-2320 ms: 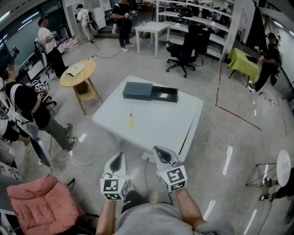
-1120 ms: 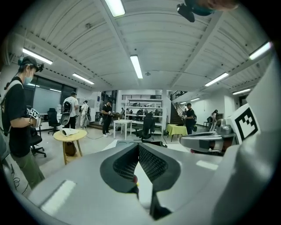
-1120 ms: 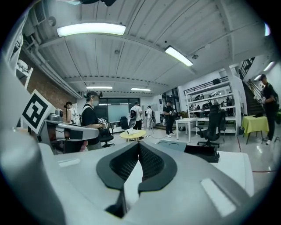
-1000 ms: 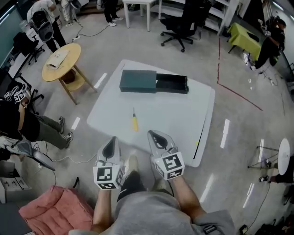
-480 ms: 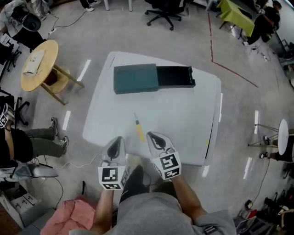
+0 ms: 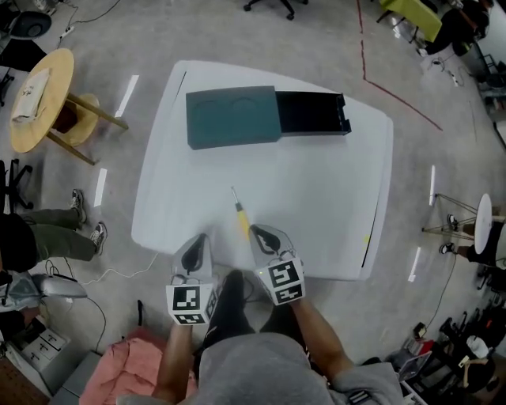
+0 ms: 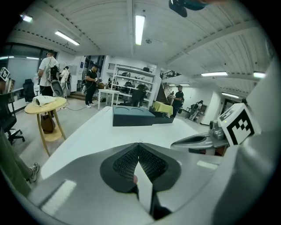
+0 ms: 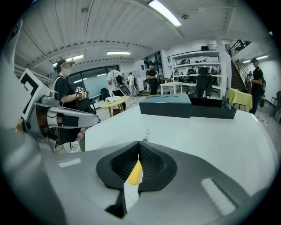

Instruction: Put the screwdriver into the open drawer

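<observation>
A white table [image 6: 316,198] carries a dark teal cabinet [image 6: 231,116] along its far side, with its open drawer [image 6: 312,113] pulled out to the right. A yellow-handled screwdriver [image 6: 241,219] lies flat near the table's near edge, well apart from the cabinet, its shaft pointing toward it.

Fluorescent strip lights [image 7: 139,28] along the ribbed ceiling flood the hall with even, cool white light. In the head view the white worktop [image 6: 316,198] is bright, close to washed out, with only faint, soft-edged shadow along its near rim. The polished concrete floor [image 6: 451,158] carries short white streaks of glare [image 6: 126,95] mirrored from the lamps. Straight lines bend toward that view's edges. Both gripper views are round fisheye pictures ringed by black corners. In them the left hand-held gripper [image 7: 139,145] and the right hand-held gripper [image 8: 139,143] loom soft and out of focus near the lens, the hall beyond sharper. One ceiling lamp [image 8: 164,12] burns out to pure white.
</observation>
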Action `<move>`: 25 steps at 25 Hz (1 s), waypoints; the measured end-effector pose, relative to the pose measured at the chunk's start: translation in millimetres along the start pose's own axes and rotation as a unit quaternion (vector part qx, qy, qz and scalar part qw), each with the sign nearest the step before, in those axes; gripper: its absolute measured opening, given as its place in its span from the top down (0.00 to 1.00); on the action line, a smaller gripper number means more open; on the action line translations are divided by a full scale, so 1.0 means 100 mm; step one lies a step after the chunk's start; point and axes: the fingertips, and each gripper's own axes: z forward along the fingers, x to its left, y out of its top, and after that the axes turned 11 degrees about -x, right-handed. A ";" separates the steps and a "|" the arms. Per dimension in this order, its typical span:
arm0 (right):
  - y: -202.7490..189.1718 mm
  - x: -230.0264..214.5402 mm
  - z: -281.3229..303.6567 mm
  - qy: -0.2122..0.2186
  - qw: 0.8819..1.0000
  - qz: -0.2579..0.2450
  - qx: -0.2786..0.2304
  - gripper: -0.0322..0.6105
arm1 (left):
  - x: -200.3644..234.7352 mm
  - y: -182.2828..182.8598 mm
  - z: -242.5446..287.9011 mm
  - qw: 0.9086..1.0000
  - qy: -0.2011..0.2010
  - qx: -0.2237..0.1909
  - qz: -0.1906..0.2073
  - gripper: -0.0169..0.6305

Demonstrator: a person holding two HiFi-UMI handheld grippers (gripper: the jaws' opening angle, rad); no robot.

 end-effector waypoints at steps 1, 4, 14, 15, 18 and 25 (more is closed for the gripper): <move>-0.05 0.01 0.05 0.001 1.000 0.002 0.009 0.94 | 0.02 -0.03 0.01 1.000 -0.001 0.003 -0.001 0.96; -0.20 0.05 0.17 0.007 0.999 0.013 0.044 0.80 | 0.05 -0.10 0.03 1.000 -0.004 0.008 -0.004 0.96; -0.38 0.03 0.49 -0.017 0.994 0.039 0.100 0.54 | 0.16 -0.11 0.08 1.000 -0.014 0.017 -0.007 0.96; -0.40 0.03 0.50 -0.019 0.994 0.040 0.102 0.54 | 0.18 -0.12 0.08 1.000 -0.015 0.018 -0.009 0.96; -0.47 0.02 0.54 -0.026 0.992 0.036 0.121 0.58 | 0.24 -0.15 0.11 1.000 -0.016 0.022 -0.014 0.96; -0.56 -0.01 0.55 -0.048 0.989 0.016 0.140 0.82 | 0.24 -0.16 0.11 0.999 -0.023 0.023 -0.015 0.95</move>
